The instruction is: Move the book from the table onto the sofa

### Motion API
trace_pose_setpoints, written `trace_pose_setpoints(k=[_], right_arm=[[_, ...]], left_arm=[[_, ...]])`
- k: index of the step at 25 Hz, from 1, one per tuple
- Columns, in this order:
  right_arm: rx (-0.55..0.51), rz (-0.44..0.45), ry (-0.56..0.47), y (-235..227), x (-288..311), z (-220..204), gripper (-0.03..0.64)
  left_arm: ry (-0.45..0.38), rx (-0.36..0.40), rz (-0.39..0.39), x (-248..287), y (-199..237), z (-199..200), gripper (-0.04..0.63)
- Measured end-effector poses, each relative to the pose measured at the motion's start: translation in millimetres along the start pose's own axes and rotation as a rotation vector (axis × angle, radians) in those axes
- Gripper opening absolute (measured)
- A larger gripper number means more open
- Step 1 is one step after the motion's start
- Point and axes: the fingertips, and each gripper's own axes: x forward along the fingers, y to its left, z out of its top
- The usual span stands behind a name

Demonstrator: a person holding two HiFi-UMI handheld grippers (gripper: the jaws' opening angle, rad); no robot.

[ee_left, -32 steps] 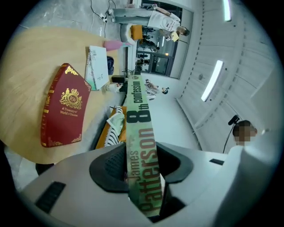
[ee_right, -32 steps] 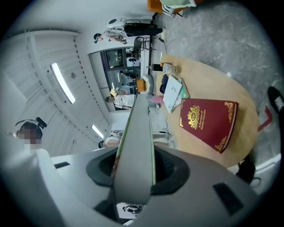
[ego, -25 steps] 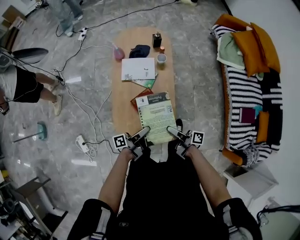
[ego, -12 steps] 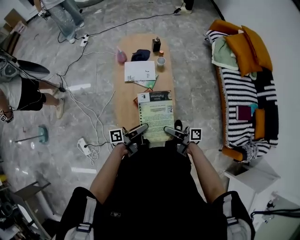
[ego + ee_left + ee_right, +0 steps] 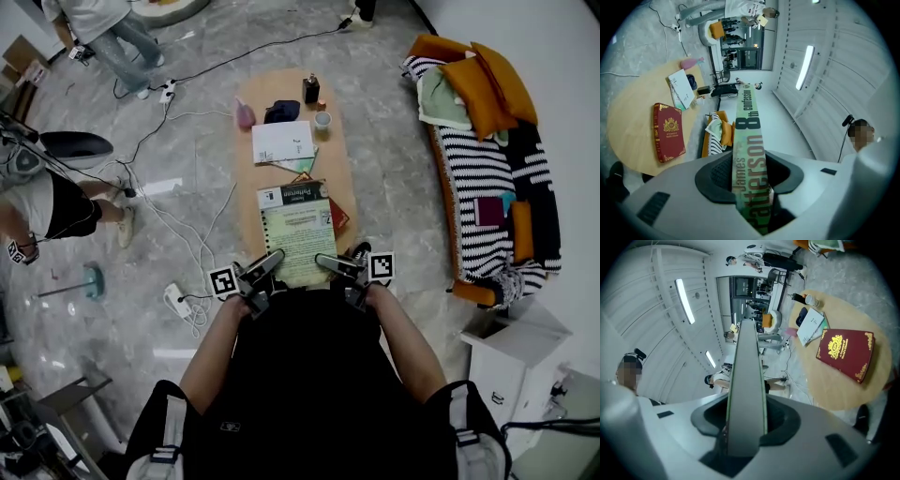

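Stretching lengthwise away, flat book

Pale green book with dark title band, dark red book with gold crest and border, light wood table, black-and-white striped sofa, orange cushions, pink bottle, grey marbled floor

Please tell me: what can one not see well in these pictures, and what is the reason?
- Red book: in the head view it lies mostly under the book; only a corner shows.
- Book's cover: both gripper views show only its edge.
- Print on the paper: too small in the head view.
- What the cup holds: too small in the head view.
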Motion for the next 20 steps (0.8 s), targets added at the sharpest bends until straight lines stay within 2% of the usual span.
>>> trace_pose_setpoints(k=[9, 20], right_arm=[[-0.013, -0.014, 0.057, 5.2, 2.2, -4.3, 0.173], [-0.017, -0.021, 0.056, 4.6, 0.0, -3.0, 0.173]], left_arm=[[-0.029, 0.012, -0.021, -4.2, -5.6, -0.3, 0.166], [-0.042, 0.000, -0.025, -2.3, -4.1, -2.2, 0.166]])
